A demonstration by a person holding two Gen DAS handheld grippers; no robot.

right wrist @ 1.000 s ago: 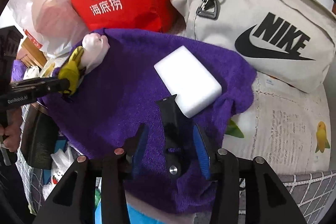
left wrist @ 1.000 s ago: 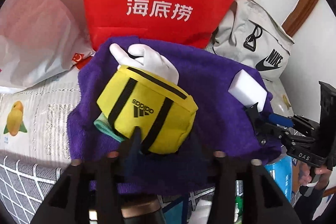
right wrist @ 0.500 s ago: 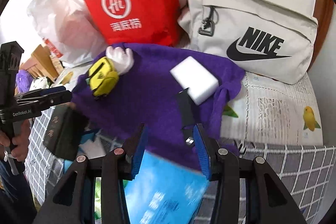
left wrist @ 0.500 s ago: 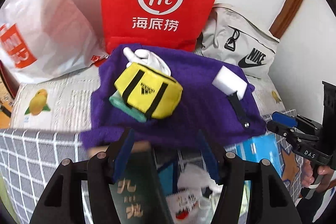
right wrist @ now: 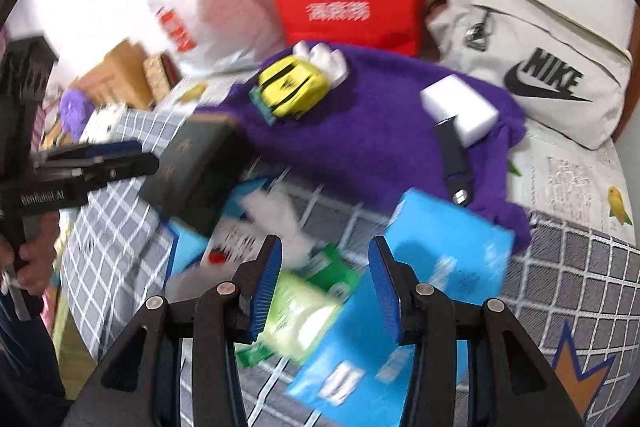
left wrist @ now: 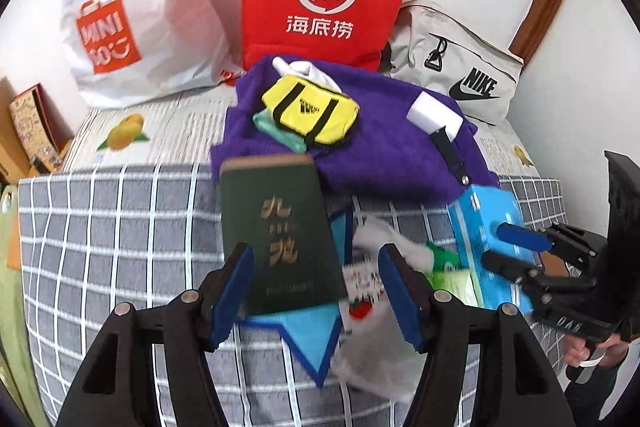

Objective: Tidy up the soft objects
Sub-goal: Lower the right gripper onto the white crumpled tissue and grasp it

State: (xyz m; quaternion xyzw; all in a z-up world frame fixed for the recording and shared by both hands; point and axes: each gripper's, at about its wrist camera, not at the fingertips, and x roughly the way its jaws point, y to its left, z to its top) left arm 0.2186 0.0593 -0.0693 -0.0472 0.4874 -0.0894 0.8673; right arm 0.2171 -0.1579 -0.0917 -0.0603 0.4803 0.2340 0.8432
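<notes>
Working left to right across the bed, take the soft pieces first: the white sock (left wrist: 384, 247) beside the dark green book (left wrist: 280, 227), leaving the book alone. Your left gripper (left wrist: 316, 291) hangs empty, jaws opening wide; the right gripper (right wrist: 324, 291) is narrower, holding nothing. The purple towel (left wrist: 384, 155) lies farther back.

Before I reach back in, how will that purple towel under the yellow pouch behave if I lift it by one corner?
The purple towel lies rumpled and draped, so it will probably sag limply. The yellow pouch, white sponge block and black strap rest on it, so they would likely slide off.
</notes>
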